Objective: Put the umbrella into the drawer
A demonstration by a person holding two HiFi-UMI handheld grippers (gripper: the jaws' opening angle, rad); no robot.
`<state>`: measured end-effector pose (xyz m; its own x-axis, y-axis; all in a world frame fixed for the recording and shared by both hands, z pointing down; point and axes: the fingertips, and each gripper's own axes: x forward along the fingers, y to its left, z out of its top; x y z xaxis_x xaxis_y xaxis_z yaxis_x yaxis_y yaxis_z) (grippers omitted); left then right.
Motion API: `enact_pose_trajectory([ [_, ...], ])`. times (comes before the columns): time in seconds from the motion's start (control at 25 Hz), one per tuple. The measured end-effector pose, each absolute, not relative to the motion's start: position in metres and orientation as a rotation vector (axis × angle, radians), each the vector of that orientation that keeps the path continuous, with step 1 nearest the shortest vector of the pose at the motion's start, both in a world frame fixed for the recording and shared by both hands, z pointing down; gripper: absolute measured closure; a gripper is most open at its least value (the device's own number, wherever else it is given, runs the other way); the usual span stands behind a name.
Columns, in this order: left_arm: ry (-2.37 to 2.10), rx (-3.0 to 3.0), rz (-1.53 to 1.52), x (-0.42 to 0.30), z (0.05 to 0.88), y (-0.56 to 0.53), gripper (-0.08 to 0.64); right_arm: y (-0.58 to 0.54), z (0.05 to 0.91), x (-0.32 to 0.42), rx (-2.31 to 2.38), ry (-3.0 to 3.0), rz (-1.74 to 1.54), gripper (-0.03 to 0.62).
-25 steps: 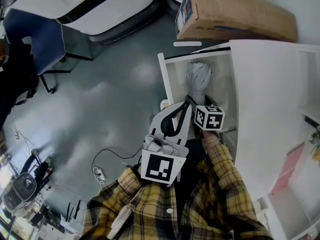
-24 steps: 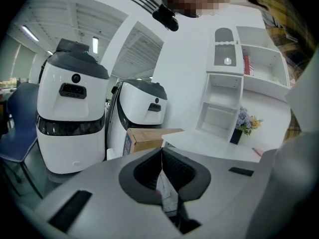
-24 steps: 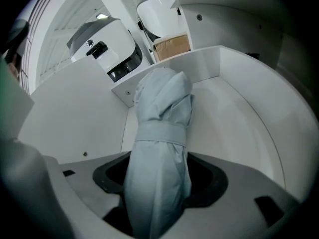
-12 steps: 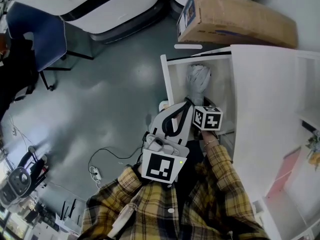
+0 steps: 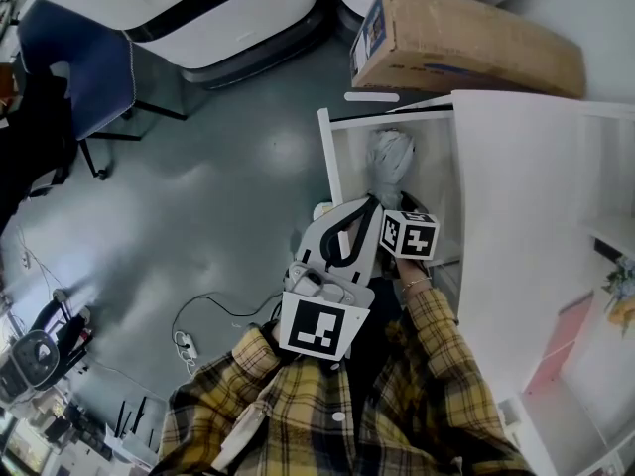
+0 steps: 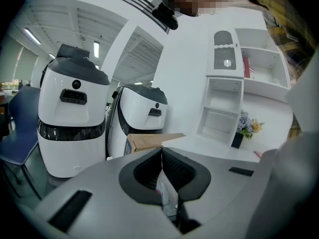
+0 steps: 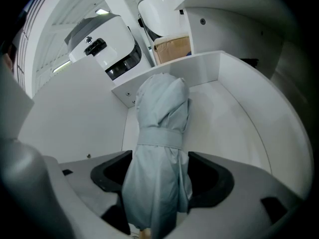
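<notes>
Nearest: yellow plaid sleeve point(image 5: 437, 360) behind the two tools. Left gripper point(image 5: 369, 206) over the near left corner of the drawer in the head view, fingers pressed together, nothing clamped. Right gripper point(image 7: 159, 159) angled steeply down into the open white drawer point(image 5: 333, 167). Fingers spread wide, just opened further, with the folded pale-grey fabric umbrella point(image 7: 162, 116) between them, not clamped. Umbrella lying lengthwise inside the drawer, strap wrapped round its middle, far end near the drawer's far wall. To the right, white cabinet top point(image 5: 526, 216). Beyond the drawer, brown cardboard box point(image 5: 466, 33). Left of it grey floor point(image 5: 218, 196), then white-and-black machines point(image 5: 198, 8).
</notes>
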<state>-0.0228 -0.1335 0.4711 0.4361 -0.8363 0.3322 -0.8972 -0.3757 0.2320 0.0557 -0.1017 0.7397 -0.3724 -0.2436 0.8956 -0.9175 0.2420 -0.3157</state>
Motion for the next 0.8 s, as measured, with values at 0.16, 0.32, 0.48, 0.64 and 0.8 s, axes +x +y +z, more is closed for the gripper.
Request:
enact_pose_trajectory([
  [0.16, -1.481, 2.330, 0.220, -0.022, 0.466, -0.133, 0.540, -0.103, 0.734, 0.059, 1.076, -1.777, 1.129, 0.259],
  [0.32, -1.505, 2.323, 0.206, -0.025, 0.458, -0.135, 0.538, -0.102, 0.726, 0.057, 1.068, -1.788, 1.118, 0.259],
  [0.48, -1.518, 2.332, 0.203, -0.025, 0.451, -0.134, 0.538, -0.101, 0.718, 0.056, 1.068, -1.801, 1.110, 0.259],
  [0.64, -1.539, 2.321, 0.182, -0.026, 0.444, -0.134, 0.538, -0.103, 0.708, 0.056, 1.073, -1.823, 1.098, 0.259],
  [0.8, -1.559, 2.327, 0.163, -0.024, 0.436, -0.133, 0.538, -0.105, 0.694, 0.054, 1.081, -1.856, 1.085, 0.259],
])
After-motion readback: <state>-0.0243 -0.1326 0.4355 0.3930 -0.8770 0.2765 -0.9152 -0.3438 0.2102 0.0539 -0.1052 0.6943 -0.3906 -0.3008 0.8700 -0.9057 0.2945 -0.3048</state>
